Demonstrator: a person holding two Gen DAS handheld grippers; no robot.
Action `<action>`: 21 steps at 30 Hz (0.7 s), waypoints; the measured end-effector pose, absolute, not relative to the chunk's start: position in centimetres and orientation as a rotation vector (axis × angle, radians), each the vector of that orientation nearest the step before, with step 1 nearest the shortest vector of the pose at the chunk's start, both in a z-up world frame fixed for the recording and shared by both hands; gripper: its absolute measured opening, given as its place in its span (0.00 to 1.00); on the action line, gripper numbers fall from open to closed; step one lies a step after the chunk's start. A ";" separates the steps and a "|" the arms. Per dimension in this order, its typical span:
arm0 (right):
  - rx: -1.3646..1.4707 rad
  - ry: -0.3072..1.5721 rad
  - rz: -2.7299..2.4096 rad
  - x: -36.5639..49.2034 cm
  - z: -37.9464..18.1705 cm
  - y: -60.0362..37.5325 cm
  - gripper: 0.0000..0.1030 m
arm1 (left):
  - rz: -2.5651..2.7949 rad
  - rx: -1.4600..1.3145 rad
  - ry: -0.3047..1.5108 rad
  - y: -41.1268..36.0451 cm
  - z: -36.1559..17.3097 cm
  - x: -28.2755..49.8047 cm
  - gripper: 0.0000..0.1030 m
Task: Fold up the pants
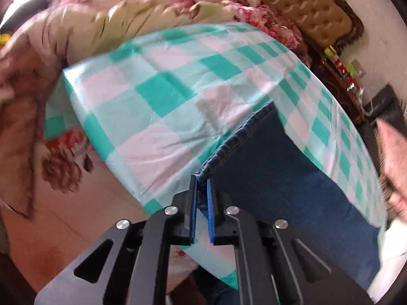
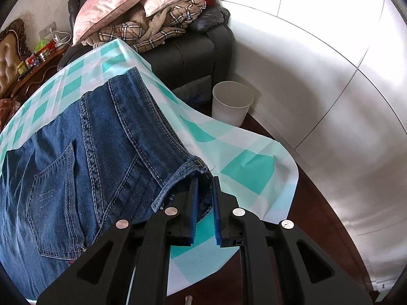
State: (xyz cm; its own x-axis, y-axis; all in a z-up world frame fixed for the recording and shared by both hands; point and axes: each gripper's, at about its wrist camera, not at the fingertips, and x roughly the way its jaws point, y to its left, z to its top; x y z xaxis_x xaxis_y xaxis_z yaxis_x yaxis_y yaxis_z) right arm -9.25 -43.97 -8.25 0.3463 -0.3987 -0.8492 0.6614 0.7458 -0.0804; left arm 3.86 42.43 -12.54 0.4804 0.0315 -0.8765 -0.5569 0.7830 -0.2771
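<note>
Now, left gripper [image 1: 202, 178] clenched on jeans [image 1: 274, 178] hem corner, right gripper [image 2: 204, 178] clenched on waistband corner, over checkered cloth [image 1: 157, 96].

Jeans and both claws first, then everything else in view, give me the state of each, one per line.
Jeans: spread on the checked cloth, back pocket up, gripped at both ends.
Left claw: shut on the hem corner.
Right claw: shut on the waistband corner.
Checked cloth: spread flat, edge overhanging.
White bin: upright, open-topped.
Pillows: stacked on the armchair.
</note>
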 end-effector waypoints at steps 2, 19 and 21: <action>0.284 0.985 -0.704 -9.5 -7.4 -43.7 0.00 | 0.392 -0.575 0.991 41.7 -10.9 3.1 0.06; 0.065 0.852 -0.546 -4.7 -4.1 -37.5 0.71 | 0.269 -0.168 0.749 30.4 -8.8 5.7 0.55; 0.020 0.844 -0.487 -1.7 -4.8 -35.2 0.74 | 0.133 -0.100 0.766 25.4 -9.7 7.9 0.56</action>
State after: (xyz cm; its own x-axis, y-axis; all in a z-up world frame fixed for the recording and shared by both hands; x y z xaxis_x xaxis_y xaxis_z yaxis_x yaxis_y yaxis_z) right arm -1.68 -35.15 -4.83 0.5618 -0.4060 -0.7208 0.4218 0.8901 -0.1726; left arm 7.87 25.37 -9.66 0.7127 0.0833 -0.6965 -0.1560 0.9869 -0.0416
